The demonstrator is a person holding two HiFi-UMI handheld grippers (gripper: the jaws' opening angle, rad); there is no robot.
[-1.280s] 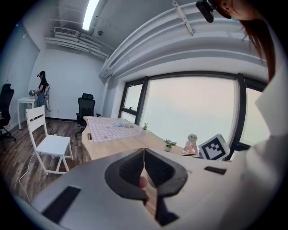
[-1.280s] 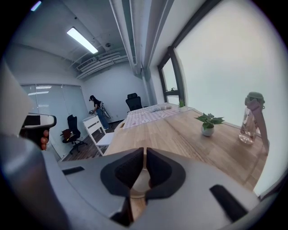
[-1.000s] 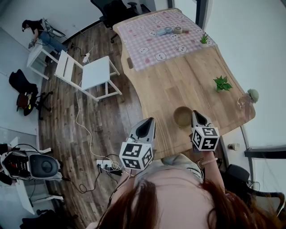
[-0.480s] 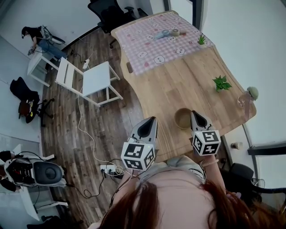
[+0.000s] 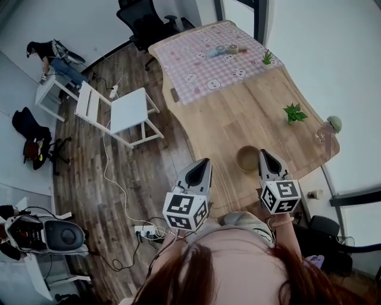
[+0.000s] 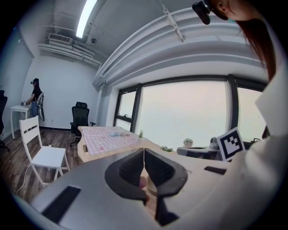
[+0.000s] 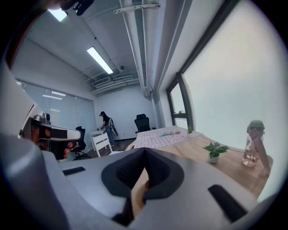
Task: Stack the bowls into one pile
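On the near end of a long, curved-edged wooden table (image 5: 238,113) sits a round tan bowl (image 5: 247,158). Whether it is one bowl or several nested cannot be told from the head view. A pink checked cloth (image 5: 202,59) covers the table's far end and carries a few small items too small to identify. On the bare wood along the right edge are a small green potted plant (image 5: 294,112) and a clear glass bottle (image 5: 326,134). To the left of the table, a white slatted chair (image 5: 122,107) stands on the dark plank floor (image 5: 137,167), with loose cables (image 5: 113,173) trailing nearby. A black office chair (image 5: 149,15) stands at the far end. A person (image 5: 50,53) stands at a white desk far left.

Left gripper (image 6: 144,155): jaws pressed together at the tips, nothing pinched between them. Right gripper (image 7: 144,155): jaws likewise pressed together and empty.

Both grippers point away from the wearer toward the far end, tilted slightly down, with the marker cubes nearest the camera. The left one is at the table's near left edge, apart from the bowl. The right one is just right of the bowl, with no contact visible.
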